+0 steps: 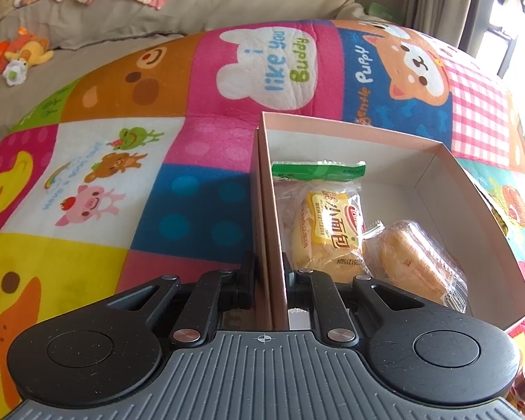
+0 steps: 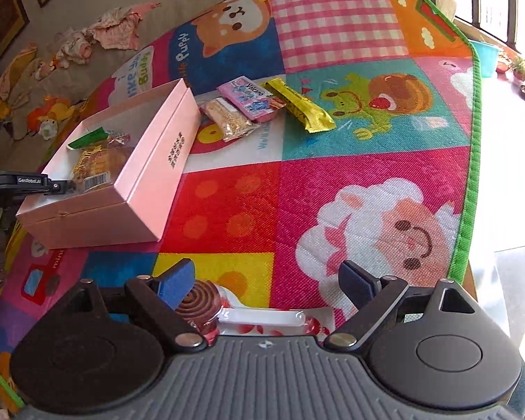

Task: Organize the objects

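Note:
A pink box stands open on the colourful play mat. Inside lie a green-topped bread packet and a second clear-wrapped bread. My left gripper is shut on the box's left wall. In the right wrist view the box sits at the left, with the left gripper at its edge. My right gripper is open, low over the mat. A snack packet with a brown spiral lies between its fingers. A grain bar, a pink packet and a yellow bar lie beyond the box.
A beige sofa with scattered clothes and a plush toy lies behind the mat. The mat's green edge runs along the right, with bright floor, a teal basin and plant pots beyond it.

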The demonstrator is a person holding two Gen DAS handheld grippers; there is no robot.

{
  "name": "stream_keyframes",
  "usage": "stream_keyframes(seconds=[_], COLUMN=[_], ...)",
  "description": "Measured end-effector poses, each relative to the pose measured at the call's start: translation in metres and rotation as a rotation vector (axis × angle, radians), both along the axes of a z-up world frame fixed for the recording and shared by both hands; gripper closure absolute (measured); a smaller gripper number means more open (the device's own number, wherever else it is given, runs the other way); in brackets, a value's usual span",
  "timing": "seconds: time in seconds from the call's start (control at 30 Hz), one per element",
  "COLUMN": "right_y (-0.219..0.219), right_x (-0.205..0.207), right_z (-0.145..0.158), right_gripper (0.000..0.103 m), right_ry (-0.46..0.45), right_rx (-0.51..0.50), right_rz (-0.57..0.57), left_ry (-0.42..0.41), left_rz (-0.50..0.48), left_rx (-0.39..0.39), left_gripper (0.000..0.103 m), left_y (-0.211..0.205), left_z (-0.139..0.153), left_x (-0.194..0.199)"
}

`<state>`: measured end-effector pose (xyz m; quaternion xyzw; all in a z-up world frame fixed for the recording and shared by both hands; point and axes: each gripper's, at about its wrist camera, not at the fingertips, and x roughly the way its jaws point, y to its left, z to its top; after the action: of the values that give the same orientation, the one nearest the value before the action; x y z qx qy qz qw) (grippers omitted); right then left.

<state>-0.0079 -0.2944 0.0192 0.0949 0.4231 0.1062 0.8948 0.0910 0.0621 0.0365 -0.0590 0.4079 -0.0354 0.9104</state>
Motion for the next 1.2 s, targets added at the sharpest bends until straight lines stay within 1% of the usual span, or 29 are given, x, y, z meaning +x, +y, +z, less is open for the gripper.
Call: stream_keyframes(seconds=[0.07,0.17,0.3,0.4,0.5,0.57,0.63,0.67,0.7,0.77,0.83,0.87,0.9,0.97,1.03,1.13,1.17,1.2], right_y=[0.007,0.015,0.026,0.035,0.037,0.039,0.040,0.038,0.034,0.025,0.021,0.025,0.030,0.042,0.055,0.067,0.070,0.072], right_x=[-0.008,-0.019,-0.035,-0.045,-0.042,-0.037,-0.030,-0.026,-0.024,-0.022,-0.028,-0.034,-0.040,-0.051,-0.058,-0.058,-0.057,-0.055], right_z=[0.001,0.005,0.012,0.013,0.010,0.008,0.007,0.007,0.009,0.012,0.015,0.015,0.014,0.012,0.008,0.002,0.000,-0.002], right_gripper=[0.013,0.012,0.011,0.011,0.011,0.011,0.011,0.011,0.011,0.011,0.011,0.010,0.010,0.010,0.010,0.011,0.013,0.018], right_ry=[0.000,-0.013,-0.042,-0.064,-0.084,-0.108,-0.151,-0.159,-0.154,-0.129,-0.108,-0.096,-0.084,-0.066,-0.053,-0.037,-0.030,-0.018], right_rx=[0.022,0.001,-0.067,-0.164,-0.220,-0.260,-0.326,-0.337,-0.314,-0.230,-0.152,-0.122,-0.112,-0.119,-0.137,-0.169,-0.181,-0.191], right_rz=[0.044,0.086,0.173,0.223,0.192,0.141,0.076,0.054,0.044,0.048,0.096,0.141,0.187,0.265,0.318,0.343,0.342,0.342], left_ry=[0.002,0.002,0.002,0.001,0.002,0.003,0.004,0.004,0.003,0.002,0.001,0.001,0.002,0.003,0.003,0.004,0.004,0.005], left_rz=[-0.001,-0.004,-0.002,-0.001,-0.001,-0.002,-0.003,-0.003,-0.003,-0.003,-0.003,-0.004,-0.005,-0.005,-0.004,-0.006,-0.007,-0.007], left_rx=[0.000,0.005,0.006,0.003,0.003,0.002,0.005,0.006,0.007,0.010,0.013,0.014,0.014,0.015,0.014,0.015,0.016,0.016], left_gripper=[0.089,0.089,0.089,0.089,0.089,0.088,0.088,0.088,0.088,0.088,0.089,0.089,0.089,0.089,0.089,0.089,0.089,0.089], left_y=[0.000,-0.001,-0.002,-0.002,-0.002,-0.002,-0.002,-0.002,-0.002,-0.003,-0.003,-0.003,-0.003,-0.003,-0.003,-0.003,-0.003,-0.003], left_z=[0.000,0.000,0.000,0.000,0.001,0.001,0.001,0.001,0.001,0.001,0.001,0.001,0.001,0.001,0.001,0.001,0.001,0.001], left_x=[0.000,-0.001,-0.002,-0.002,-0.002,-0.002,-0.002,-0.003,-0.003,-0.003,-0.003,-0.003,-0.003,-0.003,-0.003,-0.003,-0.003,-0.003])
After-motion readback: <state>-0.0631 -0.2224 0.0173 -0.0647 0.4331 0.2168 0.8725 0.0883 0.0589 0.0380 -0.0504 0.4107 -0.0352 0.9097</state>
